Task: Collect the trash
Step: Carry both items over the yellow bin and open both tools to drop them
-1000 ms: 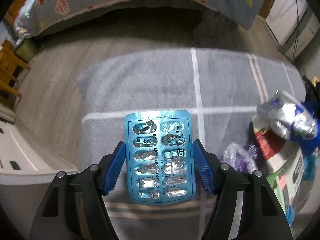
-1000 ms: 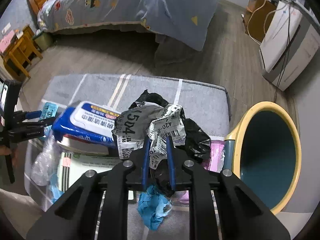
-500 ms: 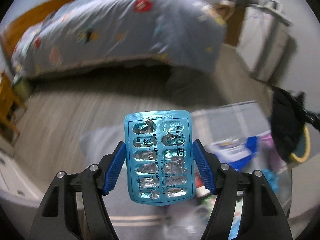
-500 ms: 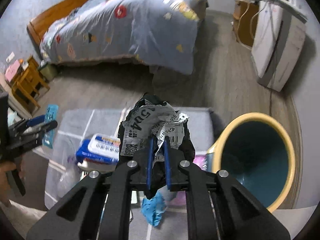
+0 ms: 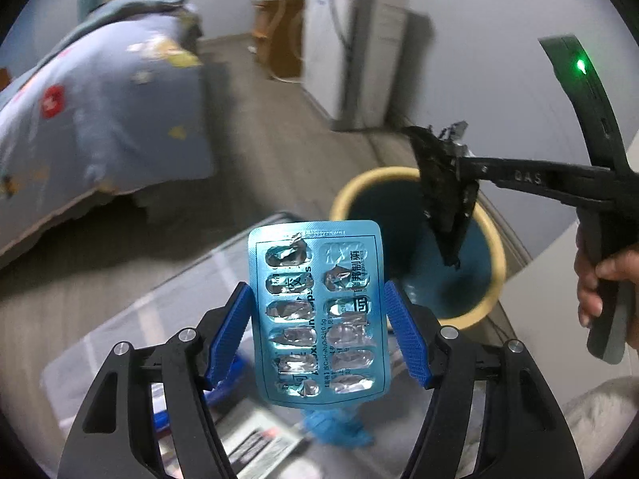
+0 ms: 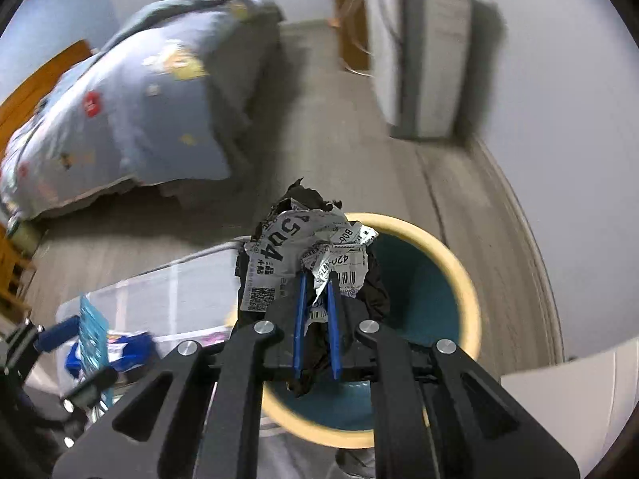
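You are carrying two pieces of trash at once — the crumpled black bag with torn shipping labels is pinched in your right gripper, jaws nearly together on a fold of it, and it is hanging right over the mouth of the yellow-rimmed bin. That bundle looks light and soft, so a narrow bite on a thick fold is serving well; expect it to fall slowly and maybe cling to the pads. In your left gripper the empty blue blister pack is standing upright, clamped across its long edges. It looks thin, springy and slick — keep taking it by the edges low down, gently, or it may buckle or pop out. It is sitting just short of the bin, above the littered grey rug.
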The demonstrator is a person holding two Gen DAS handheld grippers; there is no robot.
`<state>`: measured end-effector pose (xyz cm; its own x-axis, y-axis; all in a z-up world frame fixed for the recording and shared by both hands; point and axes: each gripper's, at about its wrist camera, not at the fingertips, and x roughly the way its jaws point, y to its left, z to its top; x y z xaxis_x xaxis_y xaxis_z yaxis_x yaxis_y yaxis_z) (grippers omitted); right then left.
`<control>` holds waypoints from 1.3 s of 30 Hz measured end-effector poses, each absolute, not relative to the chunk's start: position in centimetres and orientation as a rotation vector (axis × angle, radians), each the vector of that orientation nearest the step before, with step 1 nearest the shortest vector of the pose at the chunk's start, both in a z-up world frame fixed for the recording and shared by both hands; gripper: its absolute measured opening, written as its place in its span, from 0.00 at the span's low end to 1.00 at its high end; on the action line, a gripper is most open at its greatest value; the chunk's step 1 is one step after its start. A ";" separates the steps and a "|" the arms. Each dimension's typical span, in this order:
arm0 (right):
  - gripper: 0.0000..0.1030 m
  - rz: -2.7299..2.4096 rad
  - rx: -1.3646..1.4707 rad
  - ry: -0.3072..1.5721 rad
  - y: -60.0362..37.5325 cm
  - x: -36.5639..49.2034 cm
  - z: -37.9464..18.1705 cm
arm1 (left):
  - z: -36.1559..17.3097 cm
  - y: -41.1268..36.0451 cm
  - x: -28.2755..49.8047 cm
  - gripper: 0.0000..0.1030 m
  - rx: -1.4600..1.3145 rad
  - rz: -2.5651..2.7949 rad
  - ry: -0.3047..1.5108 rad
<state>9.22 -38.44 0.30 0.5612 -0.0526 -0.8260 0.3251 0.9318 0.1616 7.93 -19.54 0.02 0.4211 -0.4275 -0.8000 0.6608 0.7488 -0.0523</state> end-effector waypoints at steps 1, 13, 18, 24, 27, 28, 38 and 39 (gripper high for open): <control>0.09 -0.244 0.321 0.961 -39.1 9.1 -0.2 | -0.3 -20.7 7.9 0.67 0.301 -0.706 0.910; 0.12 -0.320 0.405 1.038 -42.4 7.8 -4.0 | -2.9 -26.8 10.4 0.75 0.315 -0.771 0.916; 0.30 -0.357 0.449 1.037 -43.3 7.3 -4.3 | -1.9 -26.0 10.6 0.82 0.277 -0.790 0.885; 0.64 -0.355 0.429 1.028 -42.9 7.4 -3.9 | -0.9 -23.4 11.1 0.90 0.232 -0.739 0.879; 0.93 -0.342 0.407 1.011 -42.3 7.4 -3.4 | -0.1 -20.7 11.3 0.93 0.200 -0.675 0.875; 0.94 -0.334 0.403 1.003 -42.1 7.4 -3.2 | 0.2 -20.0 11.4 0.93 0.200 -0.657 0.871; 0.94 -0.204 0.266 0.993 -36.3 8.7 -1.4 | 2.6 -7.8 11.3 0.95 0.183 -0.429 0.846; 0.94 -0.189 0.250 0.990 -35.6 8.8 -1.2 | 2.6 -6.6 11.2 0.95 0.177 -0.409 0.850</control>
